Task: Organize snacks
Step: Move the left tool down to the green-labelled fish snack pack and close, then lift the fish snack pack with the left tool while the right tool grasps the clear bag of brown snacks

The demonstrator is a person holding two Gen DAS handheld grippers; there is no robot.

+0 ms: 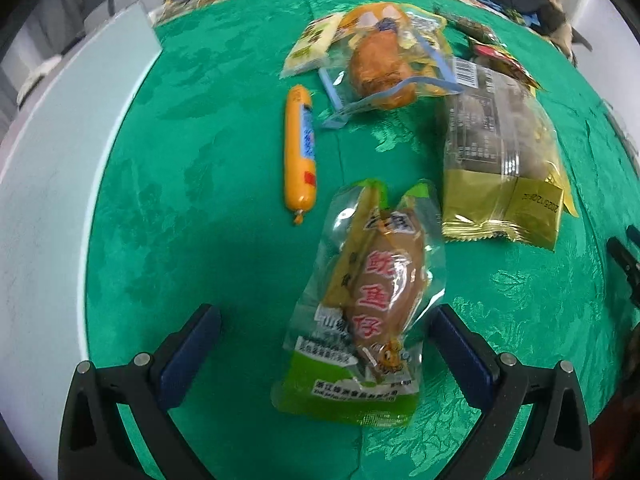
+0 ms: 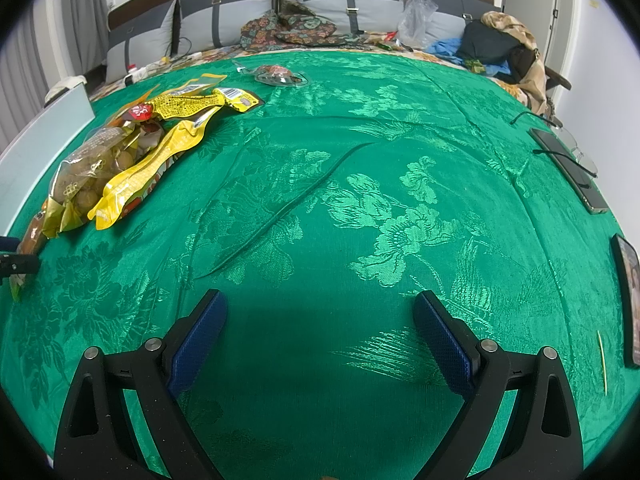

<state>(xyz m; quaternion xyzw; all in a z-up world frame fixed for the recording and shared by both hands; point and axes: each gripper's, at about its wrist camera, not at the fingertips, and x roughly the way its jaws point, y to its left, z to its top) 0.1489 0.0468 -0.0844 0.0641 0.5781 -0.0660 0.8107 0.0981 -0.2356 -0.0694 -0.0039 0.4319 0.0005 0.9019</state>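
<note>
My left gripper (image 1: 326,320) is open, its blue-padded fingers on either side of a clear and green squid snack packet (image 1: 368,300) lying flat on the green cloth. Beyond it lie an orange sausage stick (image 1: 300,148), a gold-ended bag of round snacks (image 1: 500,160), a clear packet with a fried piece (image 1: 380,68) and a pale yellow packet (image 1: 312,40). My right gripper (image 2: 320,308) is open over bare cloth, holding nothing. In the right wrist view the snack pile (image 2: 128,152) lies far left, and one clear packet (image 2: 276,74) sits alone farther back.
A green floral cloth (image 2: 360,200) covers the surface. A white board (image 1: 48,184) stands along the left edge. Phones and a cable (image 2: 572,168) lie at the right edge, with a thin stick (image 2: 602,360) near them. Cushions, clothes and bags sit behind.
</note>
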